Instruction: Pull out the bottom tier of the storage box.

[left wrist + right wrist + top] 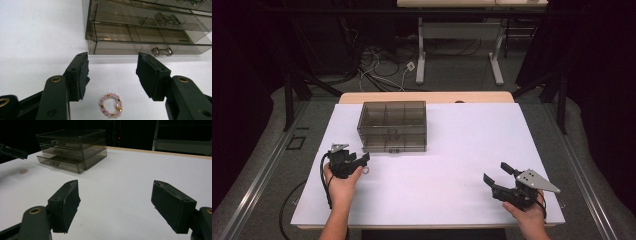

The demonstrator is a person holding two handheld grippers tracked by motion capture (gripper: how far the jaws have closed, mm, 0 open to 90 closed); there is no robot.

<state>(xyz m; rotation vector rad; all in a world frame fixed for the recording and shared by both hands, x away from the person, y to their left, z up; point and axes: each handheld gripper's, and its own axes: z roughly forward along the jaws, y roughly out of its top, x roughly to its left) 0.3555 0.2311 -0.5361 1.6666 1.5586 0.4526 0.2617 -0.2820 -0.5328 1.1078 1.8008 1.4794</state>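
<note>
Bright overhead light on white table (pixel 462 150); dark surroundings, soft focus.

We see drawer box (pixel 392 126) blocking desk (pixel 462 150) rear-left; wide bare room centre and right; bead ring (pixel 111 104) lies before box.

On the white table (pixel 452 150), a smoky drawer box (pixel 393 125) was seen toward the far side, the left gripper (pixel 362 161) was held just in front of it beside a small ring (pixel 366 170), and the right gripper (pixel 497 174) was held open, well apart, near the right edge.
</note>
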